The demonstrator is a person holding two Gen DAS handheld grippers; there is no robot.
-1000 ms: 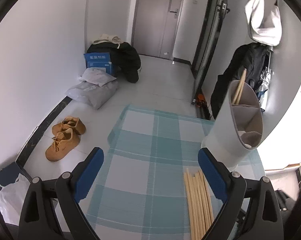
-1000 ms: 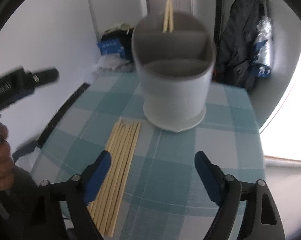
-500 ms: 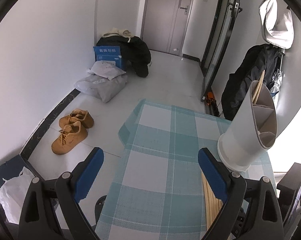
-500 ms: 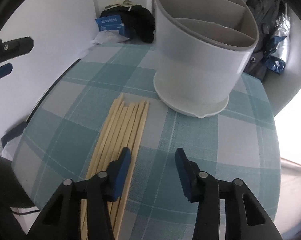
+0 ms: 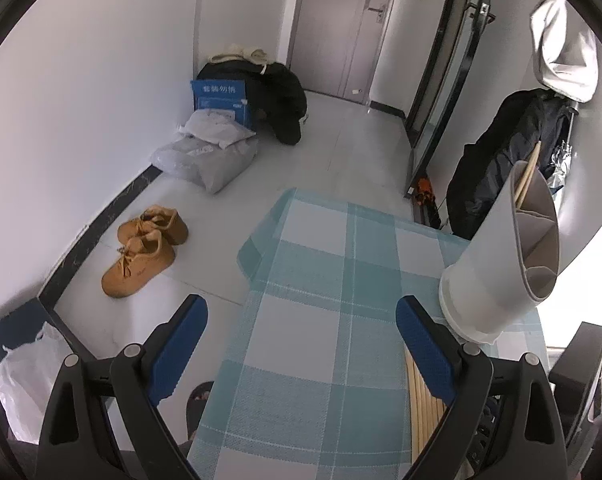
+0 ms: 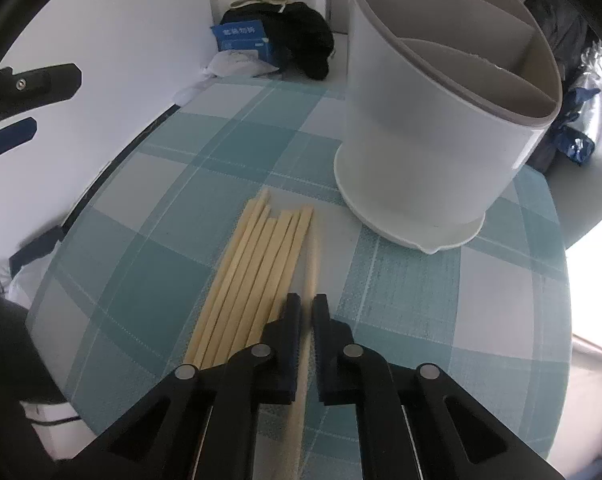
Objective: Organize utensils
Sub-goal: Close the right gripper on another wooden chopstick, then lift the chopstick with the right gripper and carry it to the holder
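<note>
Blue box (image 5: 219,97): Chinese txt, blurry, prob unreadable.

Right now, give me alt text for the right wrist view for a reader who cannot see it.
The right gripper is shut on one chopstick beside a row of chopsticks on a teal checked tablecloth. A white divided utensil holder stands just beyond.

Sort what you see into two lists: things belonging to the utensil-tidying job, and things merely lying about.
Job: chopsticks on the table; chopstick in the right claw; divided holder.

Lying about: shoes; blue box; bags; hanging jacket.
</note>
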